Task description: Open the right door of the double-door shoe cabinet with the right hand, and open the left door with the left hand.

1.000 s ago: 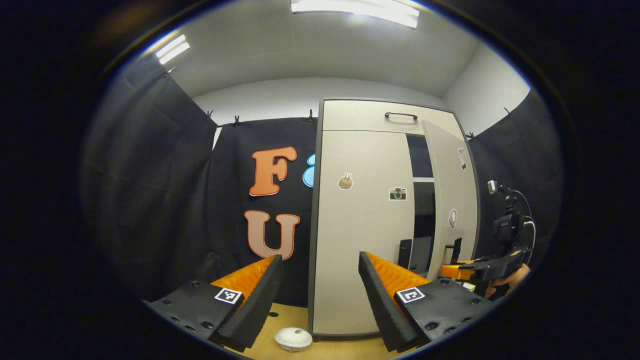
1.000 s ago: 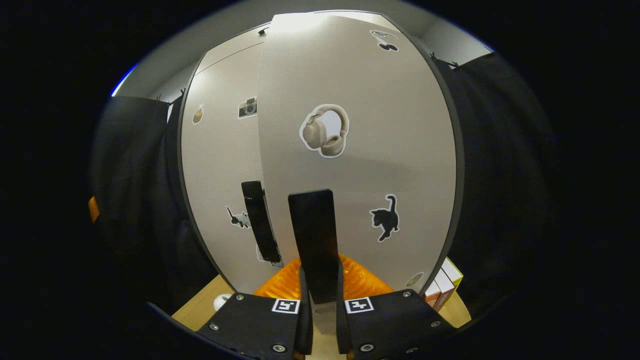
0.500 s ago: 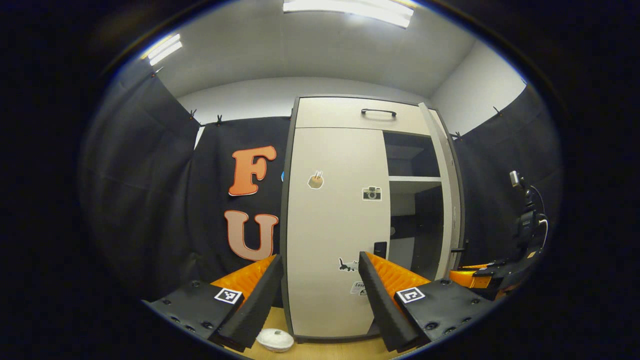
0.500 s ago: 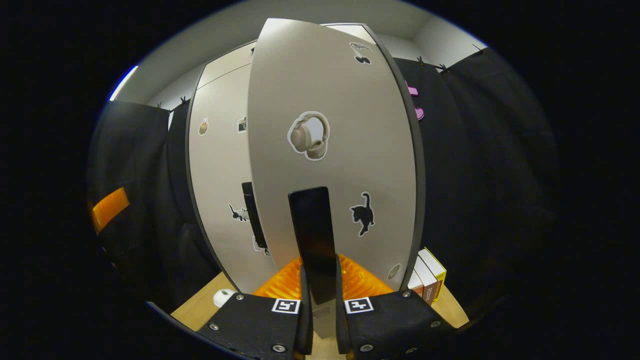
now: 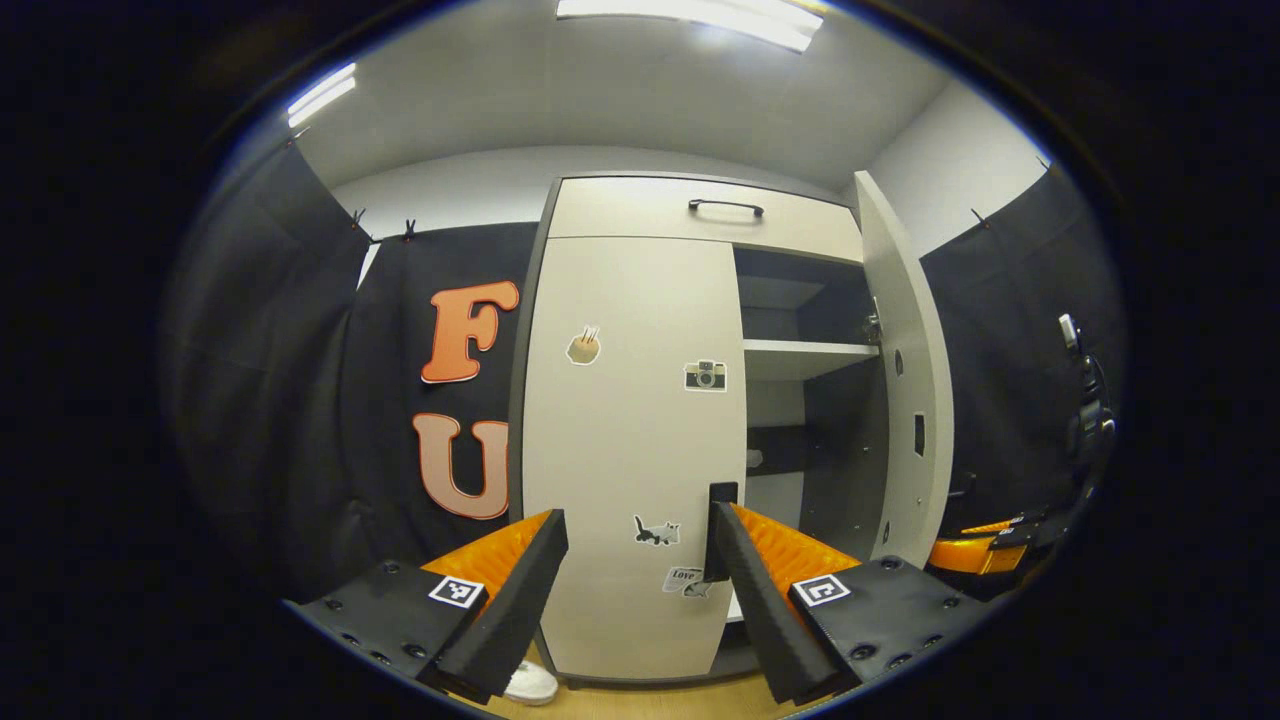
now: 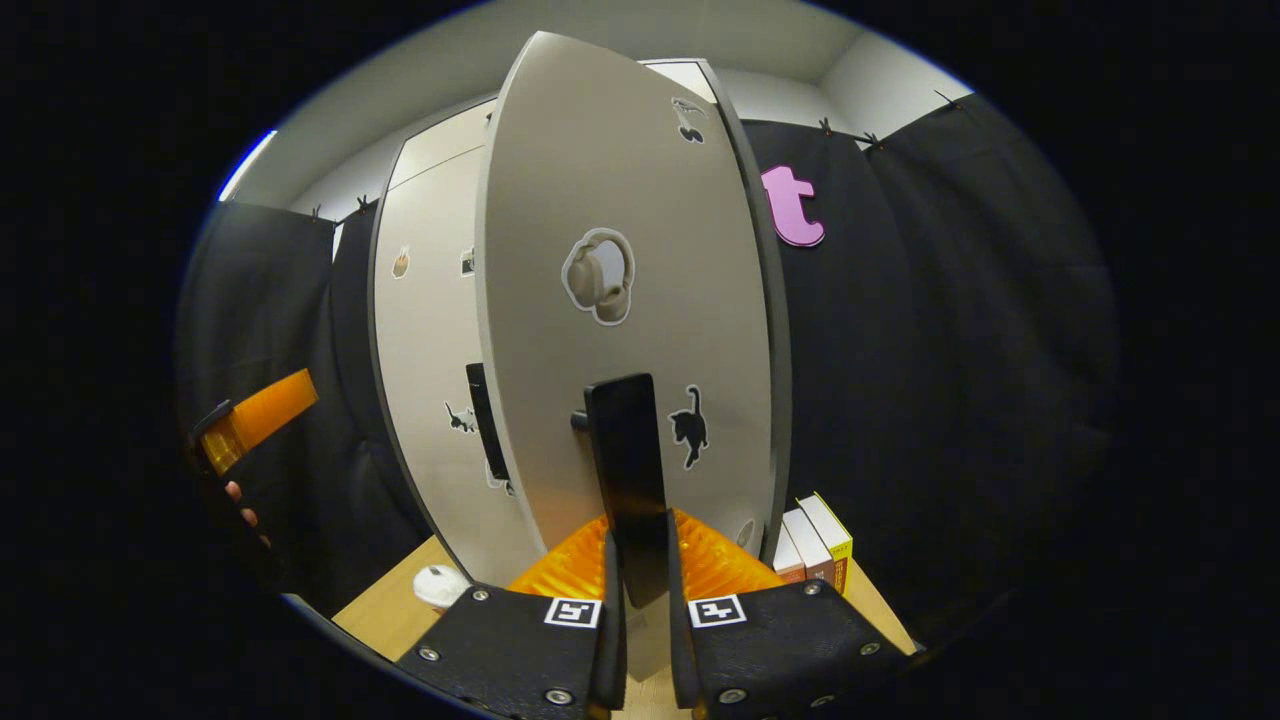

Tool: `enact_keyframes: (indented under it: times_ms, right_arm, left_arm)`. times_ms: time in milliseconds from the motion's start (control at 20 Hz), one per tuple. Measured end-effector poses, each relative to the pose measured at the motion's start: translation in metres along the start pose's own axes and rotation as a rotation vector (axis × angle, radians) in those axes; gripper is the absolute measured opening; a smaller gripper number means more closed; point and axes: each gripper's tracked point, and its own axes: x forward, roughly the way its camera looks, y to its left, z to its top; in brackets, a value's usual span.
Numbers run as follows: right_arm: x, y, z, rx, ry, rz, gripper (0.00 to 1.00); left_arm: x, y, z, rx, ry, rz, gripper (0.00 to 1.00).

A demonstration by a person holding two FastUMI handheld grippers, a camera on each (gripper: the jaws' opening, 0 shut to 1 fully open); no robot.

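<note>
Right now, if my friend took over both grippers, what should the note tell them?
Right gripper: shut on the right door's handle; the right door is swung wide open.
Left gripper: open, facing the left door, with the left door's handle by one finger, not gripped.
Done: right door open.
Left: let go of the right handle, grip the left handle, pull the left door open.

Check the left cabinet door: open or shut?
Shut. In the left gripper view the left door lies flush in the cabinet frame, while the right door is swung out, showing a shelf. The left gripper is open, short of the left door's handle.
</note>
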Motion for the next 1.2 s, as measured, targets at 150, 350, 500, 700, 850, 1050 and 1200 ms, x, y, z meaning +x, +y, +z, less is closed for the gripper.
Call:
enact_keyframes:
  times_ms: [150, 350, 500, 700, 850, 1050, 1200]
  right_arm:
    - [-0.005, -0.013, -0.001, -0.021, 0.002, -0.012, 0.17]
    - [-0.011, -0.024, 0.002, -0.015, -0.004, -0.033, 0.15]
    - [-0.016, -0.046, -0.001, -0.046, 0.012, -0.088, 0.13]
    - [-0.018, -0.07, 0.005, -0.057, -0.009, -0.169, 0.13]
    - [-0.023, -0.082, 0.005, -0.065, -0.002, -0.205, 0.05]
    - [-0.03, -0.085, 0.011, -0.036, -0.032, -0.203, 0.06]
    - [-0.041, -0.093, 0.017, -0.042, -0.062, -0.216, 0.06]
  left_arm:
    - [0.006, -0.004, -0.005, -0.015, 0.012, -0.01, 0.95]
    - [0.017, -0.008, -0.01, -0.007, 0.019, -0.014, 0.94]
    - [0.024, -0.016, -0.013, -0.014, 0.023, -0.023, 0.96]
    - [0.036, -0.029, -0.023, -0.026, 0.04, -0.045, 0.95]
    - [0.048, -0.041, -0.03, -0.031, 0.06, -0.068, 0.95]
    - [0.069, -0.055, -0.05, -0.078, 0.111, -0.089, 0.96]
    - [0.087, -0.066, -0.068, -0.102, 0.157, -0.11, 0.96]
